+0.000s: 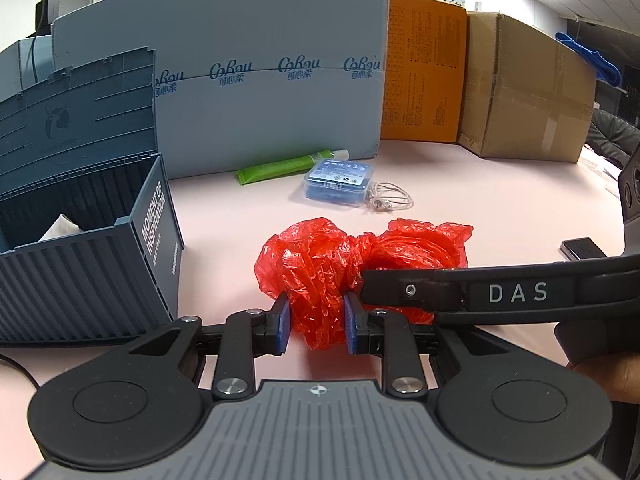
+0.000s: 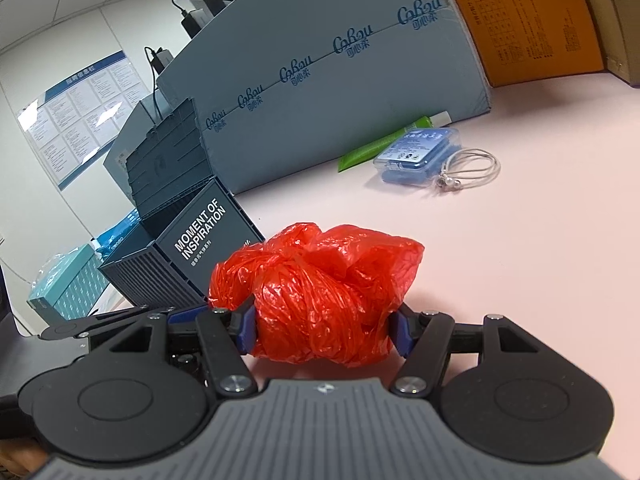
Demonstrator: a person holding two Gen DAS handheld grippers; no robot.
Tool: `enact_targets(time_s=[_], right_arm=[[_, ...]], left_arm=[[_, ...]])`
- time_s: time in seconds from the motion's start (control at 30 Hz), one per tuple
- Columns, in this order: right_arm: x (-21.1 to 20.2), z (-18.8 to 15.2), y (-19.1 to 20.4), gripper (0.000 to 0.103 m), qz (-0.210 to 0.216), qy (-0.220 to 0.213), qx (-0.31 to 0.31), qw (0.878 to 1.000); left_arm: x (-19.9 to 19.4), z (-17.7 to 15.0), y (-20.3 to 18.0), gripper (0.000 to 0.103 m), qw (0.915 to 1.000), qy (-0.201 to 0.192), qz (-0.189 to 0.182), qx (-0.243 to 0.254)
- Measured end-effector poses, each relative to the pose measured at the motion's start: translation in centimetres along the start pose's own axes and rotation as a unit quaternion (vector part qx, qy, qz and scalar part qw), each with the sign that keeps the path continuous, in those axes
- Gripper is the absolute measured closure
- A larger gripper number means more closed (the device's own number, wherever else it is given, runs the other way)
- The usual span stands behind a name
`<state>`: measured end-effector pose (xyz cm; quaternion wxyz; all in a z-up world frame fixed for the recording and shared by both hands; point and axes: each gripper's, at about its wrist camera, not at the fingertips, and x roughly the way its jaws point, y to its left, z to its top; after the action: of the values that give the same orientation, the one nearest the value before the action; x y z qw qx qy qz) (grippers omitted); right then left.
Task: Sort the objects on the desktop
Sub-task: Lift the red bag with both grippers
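Observation:
A crumpled red plastic bag [image 1: 320,264] lies on the pink table; it also shows in the right wrist view [image 2: 320,288]. My left gripper [image 1: 316,322] is shut on its left lobe, blue pads pressing the plastic. My right gripper [image 2: 324,330] is shut on its right lobe; its black arm [image 1: 500,292] crosses the left wrist view. A dark blue storage box [image 1: 92,256] with its lid up stands left of the bag, white paper inside; it also shows in the right wrist view [image 2: 200,232].
A green tube [image 1: 288,166], a clear blue case [image 1: 340,180] and a white coiled cable [image 1: 390,198] lie behind the bag. A grey-blue carton [image 1: 264,68], an orange box [image 1: 424,72] and a brown carton [image 1: 524,88] wall the back. A black object [image 1: 580,248] lies right.

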<state>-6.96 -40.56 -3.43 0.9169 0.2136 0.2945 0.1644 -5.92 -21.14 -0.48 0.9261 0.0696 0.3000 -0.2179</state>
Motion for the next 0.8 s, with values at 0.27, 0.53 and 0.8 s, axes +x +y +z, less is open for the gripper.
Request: enact_targets(time_s=[0.27, 0.53, 0.8], right_arm=[[-0.6, -0.8, 0.5, 0.037, -0.022, -0.003, 0.014, 1.000], [-0.8, -1.6, 1.4, 0.037, -0.038, -0.009, 0.028, 0.999], [-0.4, -1.9, 2.4, 0.037, -0.043, -0.012, 0.037, 0.998]], left_arm=[[-0.2, -0.3, 0.0, 0.082, 0.9997, 0.011, -0.017, 0.011], [-0.5, -0.6, 0.5, 0.082, 0.9990, 0.018, -0.032, 0.024], [-0.8, -0.7, 1.7, 0.082, 0.9987, 0.022, -0.036, 0.029]])
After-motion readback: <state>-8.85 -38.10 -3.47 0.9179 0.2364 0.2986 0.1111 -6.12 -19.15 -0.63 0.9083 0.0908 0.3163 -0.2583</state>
